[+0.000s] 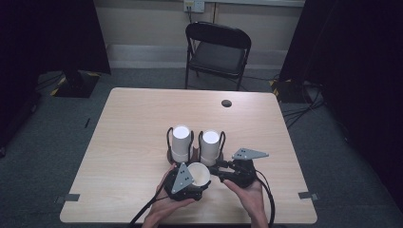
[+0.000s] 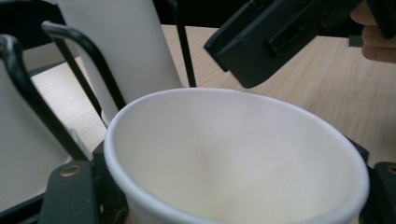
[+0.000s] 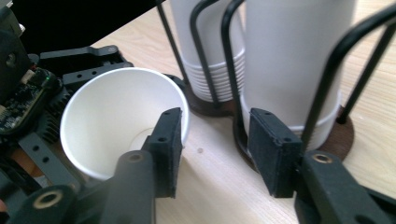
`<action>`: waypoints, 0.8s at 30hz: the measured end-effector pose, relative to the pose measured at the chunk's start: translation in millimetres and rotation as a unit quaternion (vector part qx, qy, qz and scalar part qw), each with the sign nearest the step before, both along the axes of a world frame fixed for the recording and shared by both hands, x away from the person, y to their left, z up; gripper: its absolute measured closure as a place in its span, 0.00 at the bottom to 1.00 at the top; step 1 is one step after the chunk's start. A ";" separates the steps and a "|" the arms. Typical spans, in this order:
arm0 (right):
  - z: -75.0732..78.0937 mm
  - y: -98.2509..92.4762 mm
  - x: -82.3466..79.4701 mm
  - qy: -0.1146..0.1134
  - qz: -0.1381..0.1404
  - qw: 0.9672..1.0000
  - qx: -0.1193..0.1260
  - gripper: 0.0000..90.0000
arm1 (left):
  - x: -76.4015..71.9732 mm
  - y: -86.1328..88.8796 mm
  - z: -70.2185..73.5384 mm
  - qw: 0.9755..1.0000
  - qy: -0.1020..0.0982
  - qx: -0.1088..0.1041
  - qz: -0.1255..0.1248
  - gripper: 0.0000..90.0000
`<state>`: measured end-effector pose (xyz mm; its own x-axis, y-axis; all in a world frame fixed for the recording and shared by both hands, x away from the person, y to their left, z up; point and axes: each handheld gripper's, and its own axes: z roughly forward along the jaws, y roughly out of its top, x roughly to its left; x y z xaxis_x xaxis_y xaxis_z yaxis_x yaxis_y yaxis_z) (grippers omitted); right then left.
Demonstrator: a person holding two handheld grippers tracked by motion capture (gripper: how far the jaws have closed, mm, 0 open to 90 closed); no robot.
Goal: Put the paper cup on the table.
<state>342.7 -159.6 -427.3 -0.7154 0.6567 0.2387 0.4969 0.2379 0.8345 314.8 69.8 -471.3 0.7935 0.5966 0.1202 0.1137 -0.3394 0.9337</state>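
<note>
Wooden tabletop carries two wire racks with stacked cups. Left tool grips a single paper cup just in front of the racks. Right tool stands half open beside the cup's rim, with nothing between its pads.

No readable text, label, brand or number shows anywhere (the cups and bench are blank).
</note>
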 end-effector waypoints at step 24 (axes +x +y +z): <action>-28.1 -33.7 -18.3 -0.114 -0.149 0.982 0.002 0.16 | 3.3 46.9 9.3 0.997 0.028 -0.055 0.035 0.25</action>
